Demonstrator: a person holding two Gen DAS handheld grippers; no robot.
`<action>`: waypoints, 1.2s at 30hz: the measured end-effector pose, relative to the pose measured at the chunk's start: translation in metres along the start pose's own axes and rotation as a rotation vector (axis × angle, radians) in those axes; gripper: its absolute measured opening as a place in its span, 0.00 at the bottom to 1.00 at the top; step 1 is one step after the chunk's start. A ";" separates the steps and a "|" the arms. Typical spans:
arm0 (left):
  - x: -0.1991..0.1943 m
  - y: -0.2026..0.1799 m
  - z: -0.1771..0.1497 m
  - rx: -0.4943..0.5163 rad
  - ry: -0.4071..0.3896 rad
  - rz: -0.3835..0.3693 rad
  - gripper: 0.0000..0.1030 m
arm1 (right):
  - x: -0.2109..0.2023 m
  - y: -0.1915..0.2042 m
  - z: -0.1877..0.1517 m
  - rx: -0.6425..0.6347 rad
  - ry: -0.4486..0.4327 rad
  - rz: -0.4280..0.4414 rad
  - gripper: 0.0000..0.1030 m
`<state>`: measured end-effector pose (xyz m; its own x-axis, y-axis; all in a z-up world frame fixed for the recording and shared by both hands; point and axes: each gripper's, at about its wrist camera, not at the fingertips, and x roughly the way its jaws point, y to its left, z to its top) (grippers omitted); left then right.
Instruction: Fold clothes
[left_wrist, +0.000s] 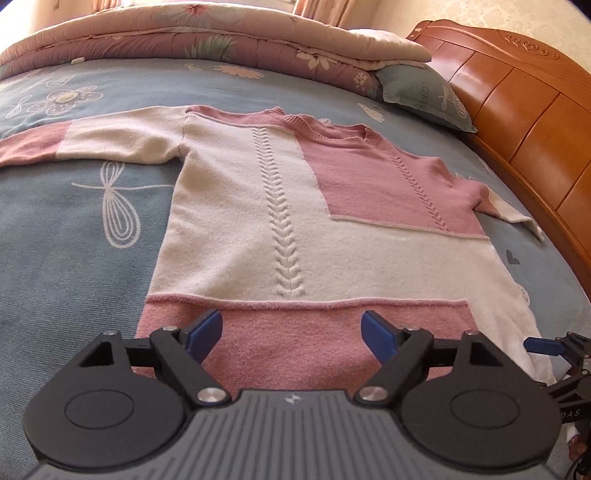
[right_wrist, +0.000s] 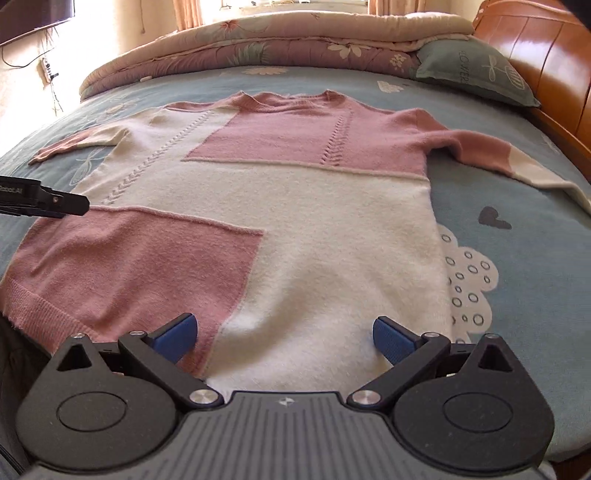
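A pink and cream knitted sweater lies flat, front up, on the bed, sleeves spread to both sides and collar at the far end. My left gripper hovers open over the pink hem panel at the sweater's near left. Over the cream part of the hem, near the right side, my right gripper stands open. Nothing sits between either pair of blue pads. In the left wrist view the right gripper shows at the right edge. The left gripper's body pokes in at the left of the right wrist view.
The blue bedsheet has white dragonfly and cloud prints. A folded floral quilt lies across the far end, with a grey-green pillow beside it. The wooden headboard runs along the right.
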<state>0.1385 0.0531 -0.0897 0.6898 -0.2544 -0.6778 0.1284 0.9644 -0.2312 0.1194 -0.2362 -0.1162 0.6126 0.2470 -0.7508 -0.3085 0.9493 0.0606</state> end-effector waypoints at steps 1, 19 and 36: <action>-0.003 -0.010 -0.001 0.038 -0.016 -0.009 0.80 | 0.000 -0.002 -0.006 -0.004 -0.014 0.006 1.00; -0.007 -0.063 -0.035 0.121 0.064 -0.080 0.84 | -0.018 -0.007 -0.019 0.027 -0.113 0.007 1.00; -0.004 -0.067 -0.043 0.072 0.123 -0.064 0.87 | -0.038 -0.025 -0.027 0.108 -0.091 0.097 1.00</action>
<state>0.0967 -0.0135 -0.1019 0.5868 -0.3179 -0.7447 0.2232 0.9476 -0.2287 0.0842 -0.2742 -0.1067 0.6488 0.3507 -0.6753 -0.2923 0.9342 0.2044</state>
